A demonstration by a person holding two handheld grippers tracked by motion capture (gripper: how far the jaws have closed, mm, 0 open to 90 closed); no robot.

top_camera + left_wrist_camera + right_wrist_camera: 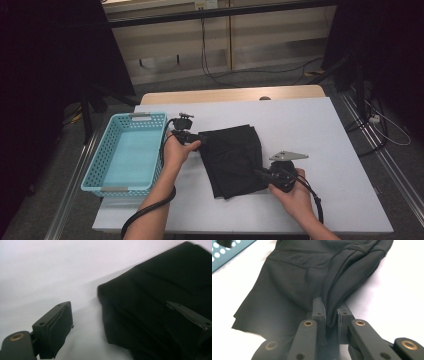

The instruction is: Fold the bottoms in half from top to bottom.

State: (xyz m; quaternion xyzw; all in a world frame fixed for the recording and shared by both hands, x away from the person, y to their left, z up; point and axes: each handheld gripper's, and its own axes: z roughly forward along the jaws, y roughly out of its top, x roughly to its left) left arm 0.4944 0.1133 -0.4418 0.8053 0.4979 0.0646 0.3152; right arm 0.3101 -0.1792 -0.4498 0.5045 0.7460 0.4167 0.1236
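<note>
A folded black garment [232, 159] lies near the middle of the white tabletop [320, 130], a little toward the near edge, its layers stacked and its near corner loose and splayed.

The right gripper [261, 174] meets the garment at its near right edge. In the right gripper view, its jaws are clamped on a raised fold of the black cloth [332, 290], which stands up between the two pads and hangs away to either side. The right hand [295, 192] grips the tool from behind, with the forearm coming in from the near right corner of the tabletop and the cable looping back along the wrist.

The left gripper [197, 136] sits at the garment's far left corner, pointing right toward it. Its jaws stand wide apart: in the left gripper view, one pad is over bare tabletop and the other over the cloth, neither pressing on it. The left hand [177, 150] curls around the tool, forearm angled in from the near edge.

A light blue perforated basket [95, 172] rests at the left edge of the tabletop, just beside the left hand.
</note>
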